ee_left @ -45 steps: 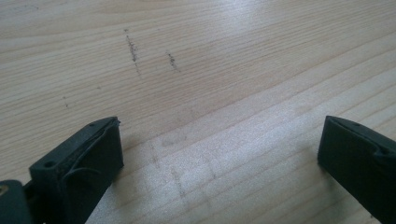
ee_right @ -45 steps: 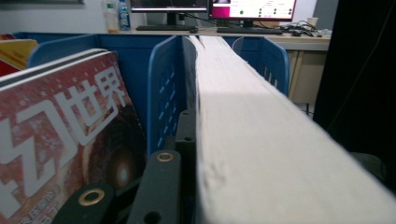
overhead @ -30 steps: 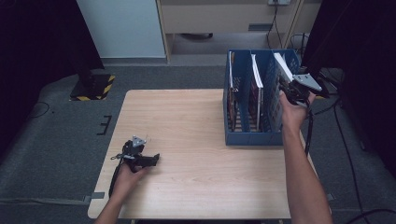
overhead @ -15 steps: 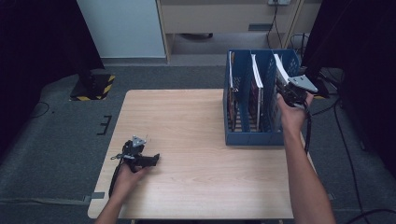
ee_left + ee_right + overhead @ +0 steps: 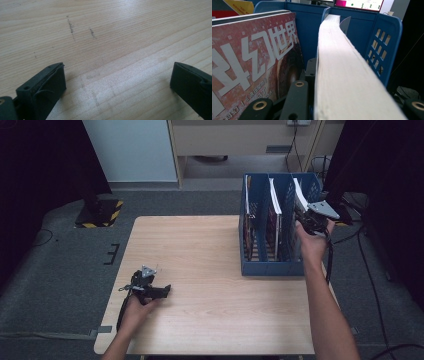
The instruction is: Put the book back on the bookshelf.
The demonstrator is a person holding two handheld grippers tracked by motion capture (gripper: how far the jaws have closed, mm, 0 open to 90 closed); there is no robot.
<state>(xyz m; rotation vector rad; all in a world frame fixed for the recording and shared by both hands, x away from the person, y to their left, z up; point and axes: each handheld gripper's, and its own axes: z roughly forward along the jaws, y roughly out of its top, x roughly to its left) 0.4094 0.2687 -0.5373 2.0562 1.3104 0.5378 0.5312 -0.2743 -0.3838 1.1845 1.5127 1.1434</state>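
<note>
- High view: a person at a pale wooden tabletop (image 5: 215,245) works a hand-held gripper in each hand, with a blue file rack (image 5: 272,267) standing at the tabletop's far right side.
- The right hand-held gripper (image 5: 306,216) sits at the rack's rightmost compartment, its jaws clamped near the top of a thick white-edged book (image 5: 299,195) that leans in that slot.
- Right gripper view: the book's page edge (image 5: 339,65) runs up between the jaws, beside a red magazine (image 5: 254,62) with white lettering in the neighbouring compartment.
- The step in hand appears to be moving this book in the rack; doing it well likely means guiding it straight along the slot, clear of the blue divider and perforated side wall (image 5: 384,47), with a firm hold so the pages do not fan.
- The left hand-held gripper (image 5: 150,287) rests near the tabletop's front left, jaws spread wide and empty over bare wood (image 5: 112,50).
</note>
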